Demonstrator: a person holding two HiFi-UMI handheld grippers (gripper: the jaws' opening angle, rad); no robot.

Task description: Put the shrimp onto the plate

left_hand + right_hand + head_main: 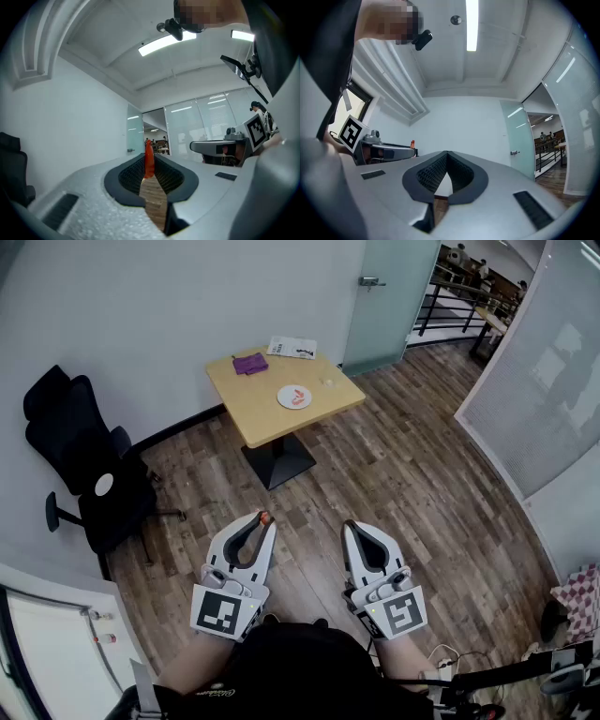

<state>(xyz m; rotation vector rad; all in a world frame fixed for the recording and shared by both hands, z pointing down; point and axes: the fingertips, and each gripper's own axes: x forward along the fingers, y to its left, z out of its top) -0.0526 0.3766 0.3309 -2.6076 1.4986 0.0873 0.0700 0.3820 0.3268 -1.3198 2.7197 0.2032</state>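
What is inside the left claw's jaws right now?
A thin orange-red shrimp is pinched at the tips of the left claw, poking out past them. The dark pads cover its sides, so its full shape cannot be seen. Wooden floor shows through the gap below.

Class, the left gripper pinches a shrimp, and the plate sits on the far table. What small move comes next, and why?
Probably carry the left gripper forward toward the table with its jaws clamped. The shrimp is pinched at the tips, while the plate lies well ahead, likely out of reach from here.
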